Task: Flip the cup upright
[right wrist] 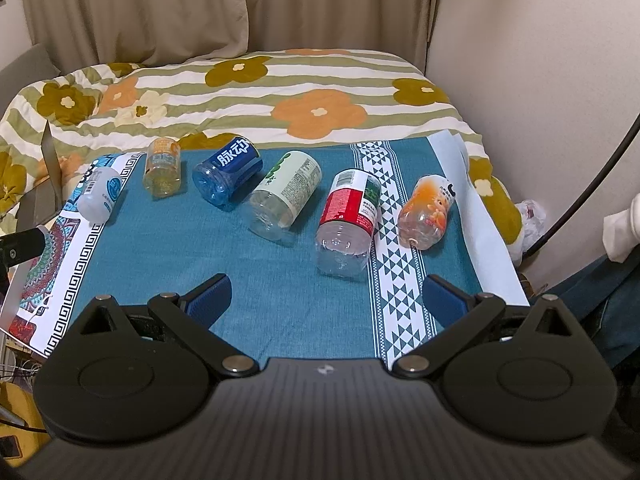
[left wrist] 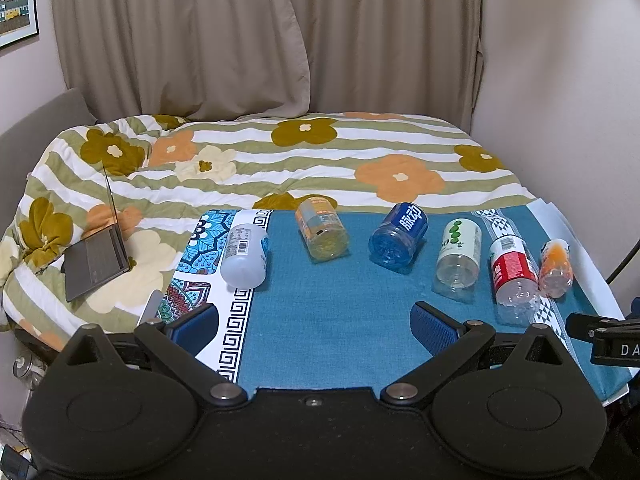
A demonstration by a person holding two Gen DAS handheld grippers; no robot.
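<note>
6 cups are seen lying on their sides in a row along the far edge of the counter (right wrist: 256, 280): white cup (left wrist: 244, 254), yellow cup (left wrist: 322, 234), blue cup (left wrist: 398, 236), green-labelled cup (left wrist: 459, 256), red-labelled cup (right wrist: 349, 218), orange cup (right wrist: 426, 210). The left claw (left wrist: 316, 326) and right claw (right wrist: 328, 300) are held released, empty, over the near edge.

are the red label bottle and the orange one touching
Apart: the right wrist view shows patterned cloth between the red-label bottle and the orange bottle.
</note>
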